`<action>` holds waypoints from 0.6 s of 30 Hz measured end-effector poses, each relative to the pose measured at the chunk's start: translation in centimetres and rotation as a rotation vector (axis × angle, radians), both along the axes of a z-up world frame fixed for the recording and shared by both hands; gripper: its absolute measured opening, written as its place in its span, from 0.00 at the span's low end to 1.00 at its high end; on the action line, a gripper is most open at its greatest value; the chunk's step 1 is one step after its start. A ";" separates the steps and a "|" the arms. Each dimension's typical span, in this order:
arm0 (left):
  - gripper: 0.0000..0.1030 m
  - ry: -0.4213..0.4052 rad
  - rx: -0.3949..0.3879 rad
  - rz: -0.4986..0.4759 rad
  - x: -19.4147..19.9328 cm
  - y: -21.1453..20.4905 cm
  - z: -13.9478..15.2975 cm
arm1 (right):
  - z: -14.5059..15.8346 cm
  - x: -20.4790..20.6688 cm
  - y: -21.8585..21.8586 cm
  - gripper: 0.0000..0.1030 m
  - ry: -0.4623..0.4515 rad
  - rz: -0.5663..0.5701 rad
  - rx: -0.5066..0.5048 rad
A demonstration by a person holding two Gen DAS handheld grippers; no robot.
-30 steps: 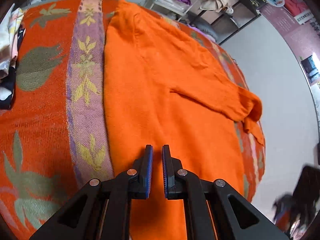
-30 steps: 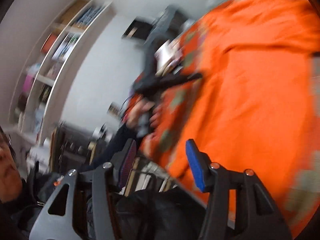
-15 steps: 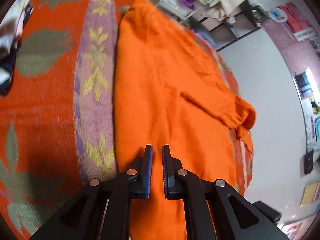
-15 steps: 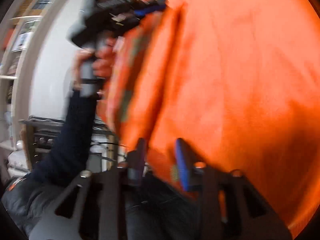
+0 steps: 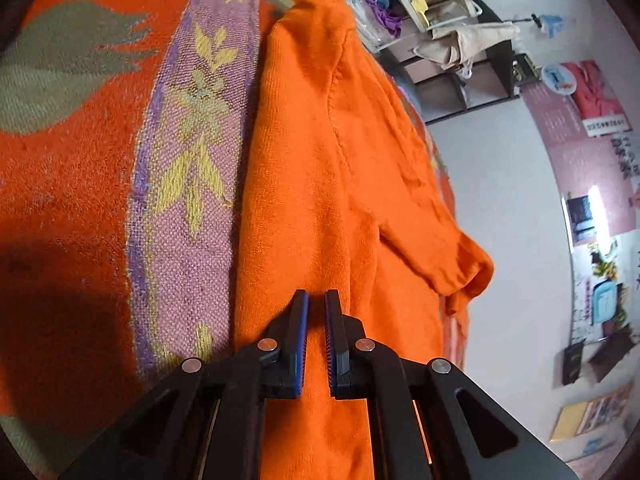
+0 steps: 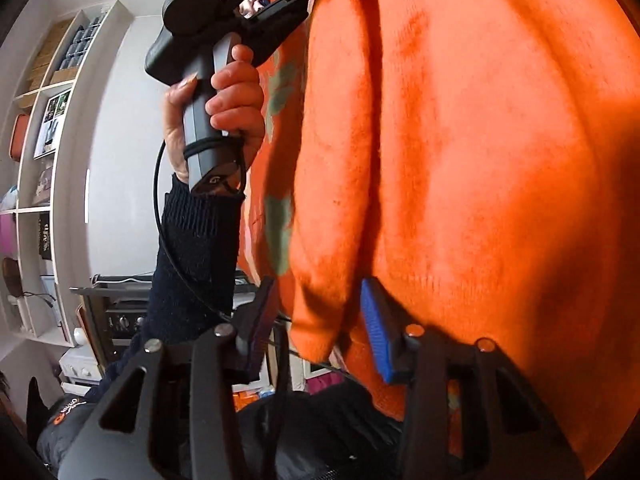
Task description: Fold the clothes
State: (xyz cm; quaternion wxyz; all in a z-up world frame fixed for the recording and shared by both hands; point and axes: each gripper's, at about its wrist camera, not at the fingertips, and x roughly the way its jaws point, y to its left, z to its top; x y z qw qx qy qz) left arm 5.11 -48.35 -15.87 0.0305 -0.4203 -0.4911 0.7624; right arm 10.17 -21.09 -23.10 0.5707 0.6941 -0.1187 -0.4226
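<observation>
Your orange sweater (image 5: 320,184) lies spread lengthwise on the orange leaf-patterned blanket (image 5: 80,152), one sleeve (image 5: 452,264) folded across toward the far edge. Your left gripper (image 5: 316,300) hovers over the sweater's body with its jaws drawn almost together and nothing between them. Your right gripper (image 6: 316,304) has just been narrowing its jaws around a hanging fold of the sweater's edge, which sits between the pads but is not yet pinched.

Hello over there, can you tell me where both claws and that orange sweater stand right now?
Left gripper shut, empty, over orange sweater. Right gripper closing around sweater's hanging edge, pads not yet pressing. Nothing in the way.
</observation>
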 end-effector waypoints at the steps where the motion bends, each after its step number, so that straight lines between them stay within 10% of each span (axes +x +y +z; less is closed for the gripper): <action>1: 0.05 0.002 0.011 0.003 0.0 -0.2 -0.1 | 0.2 0.0 -0.2 0.17 0.001 0.006 -0.012; 10: 0.06 0.043 -0.090 0.012 0.1 -0.2 4.1 | 10.9 -2.3 0.4 0.07 0.402 0.101 -0.048; 18: 0.12 -0.045 -0.190 0.023 -3.9 -0.8 3.6 | 1.1 -2.5 1.5 0.08 0.269 0.147 0.118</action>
